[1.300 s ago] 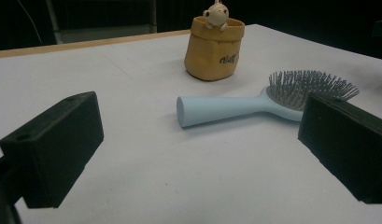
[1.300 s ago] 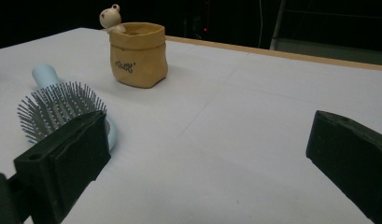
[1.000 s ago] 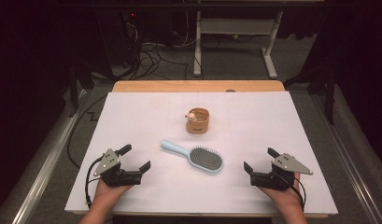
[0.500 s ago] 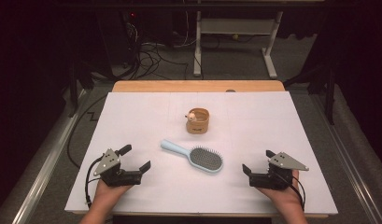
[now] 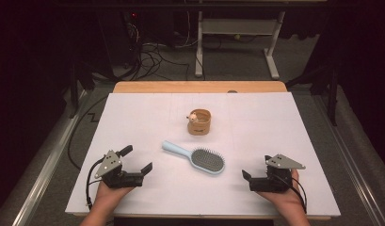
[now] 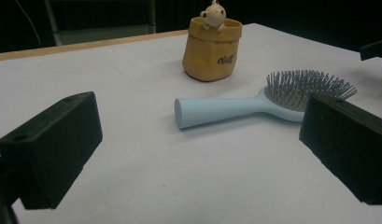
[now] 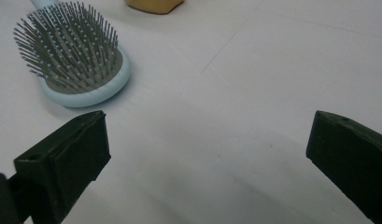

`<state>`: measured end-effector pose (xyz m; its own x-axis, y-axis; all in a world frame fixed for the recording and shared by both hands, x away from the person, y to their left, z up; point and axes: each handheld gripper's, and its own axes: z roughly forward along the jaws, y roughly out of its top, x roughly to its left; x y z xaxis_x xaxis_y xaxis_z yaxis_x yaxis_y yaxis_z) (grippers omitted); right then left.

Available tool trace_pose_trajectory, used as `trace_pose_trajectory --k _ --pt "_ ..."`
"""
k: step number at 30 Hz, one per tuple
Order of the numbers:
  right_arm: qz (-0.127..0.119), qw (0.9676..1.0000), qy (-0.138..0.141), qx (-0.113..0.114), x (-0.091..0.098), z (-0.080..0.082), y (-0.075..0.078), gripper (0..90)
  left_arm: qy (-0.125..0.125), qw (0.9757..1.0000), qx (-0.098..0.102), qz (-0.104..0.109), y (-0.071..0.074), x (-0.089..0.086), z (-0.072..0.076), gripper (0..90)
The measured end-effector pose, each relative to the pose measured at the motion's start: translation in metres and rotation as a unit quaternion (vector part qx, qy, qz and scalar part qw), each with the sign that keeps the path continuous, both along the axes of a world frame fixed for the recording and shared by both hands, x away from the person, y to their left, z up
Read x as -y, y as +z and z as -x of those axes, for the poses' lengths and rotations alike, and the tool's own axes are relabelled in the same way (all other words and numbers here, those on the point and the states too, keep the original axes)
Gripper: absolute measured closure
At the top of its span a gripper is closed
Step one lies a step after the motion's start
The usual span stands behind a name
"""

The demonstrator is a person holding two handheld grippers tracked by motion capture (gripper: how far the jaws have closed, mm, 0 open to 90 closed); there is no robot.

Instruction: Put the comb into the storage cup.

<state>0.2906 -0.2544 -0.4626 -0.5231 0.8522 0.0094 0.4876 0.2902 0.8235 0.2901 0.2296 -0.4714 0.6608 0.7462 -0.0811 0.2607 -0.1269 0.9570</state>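
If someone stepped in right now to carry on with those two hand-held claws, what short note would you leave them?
Left gripper: open, holding nothing, resting near the table's front left.
Right gripper: open, holding nothing, near the front right.
Light blue hairbrush: lies flat mid-table between the two, bristles up, handle toward the left gripper, head nearer the right one.
Small tan pouch-shaped holder with a little animal figure on its rim: stands upright just behind the brush, apart from it.
Done: nothing gripped or touched yet.
Left: probably picking up the brush; the handle looks the easiest hold.
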Motion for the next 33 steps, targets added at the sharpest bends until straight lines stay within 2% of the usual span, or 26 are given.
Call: trace_pose_trajectory --k 9,15,18,19,33 --pt "0.015 0.9994 0.013 -0.028 -0.0036 -0.0006 -0.0033 0.1 0.013 0.9998 -0.004 0.012 0.0006 -0.0029 -0.0022 0.0" --pt "0.019 0.9983 0.024 -0.049 -0.0033 -0.0013 -0.0037 0.1 0.01 0.9999 -0.01 0.008 -0.0007 -0.0024 -0.0016 0.0" --pt "0.02 0.9976 0.032 -0.058 -0.0023 -0.0016 -0.0042 0.1 0.012 0.9999 -0.004 0.002 -0.0015 -0.0017 -0.0012 0.0" --pt "0.021 0.9969 0.037 -0.067 -0.0018 -0.0014 -0.0052 0.1 0.008 0.9999 -0.007 0.005 -0.0012 -0.0021 -0.0012 0.0" --pt "0.022 0.9957 0.055 -0.071 -0.0042 -0.0024 -0.0081 0.1 -0.003 0.9998 -0.016 0.01 -0.0015 -0.0013 -0.0018 0.0"
